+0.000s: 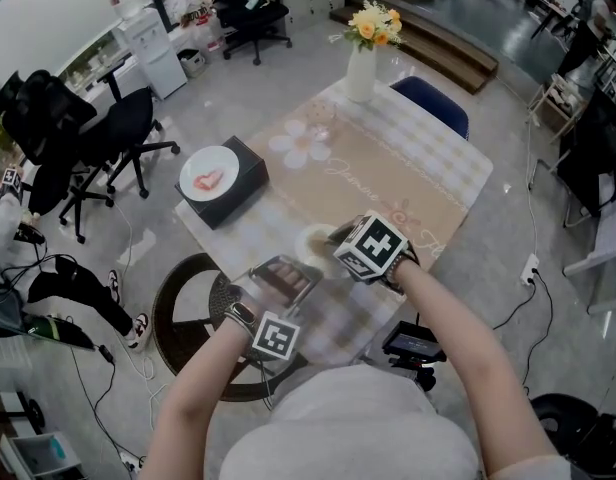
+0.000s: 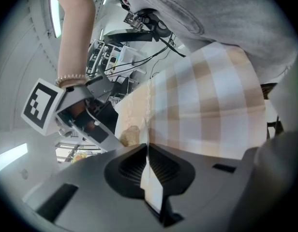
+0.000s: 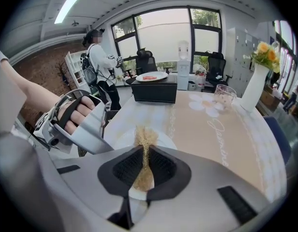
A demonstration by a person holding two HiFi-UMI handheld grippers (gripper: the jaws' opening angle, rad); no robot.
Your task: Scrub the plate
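Right gripper view: R gripper (image 3: 144, 151) clamped tight on tan fibre scrubber (image 3: 146, 135), over middle of white plate (image 3: 164, 140) w/ checked tablecloth (image 1: 408, 168) under it, while L gripper (image 2: 148, 164) pinches plate's rim edge-on, prob. to stop plate sliding during scrubbing.

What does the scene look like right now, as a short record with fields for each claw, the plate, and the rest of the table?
left claw: shut on the plate's rim
right claw: shut on a tan fibrous scrubber, over the plate
plate: white, on the checked tablecloth, near the person
rest of table: vase of flowers, glass, black box with a second plate on top
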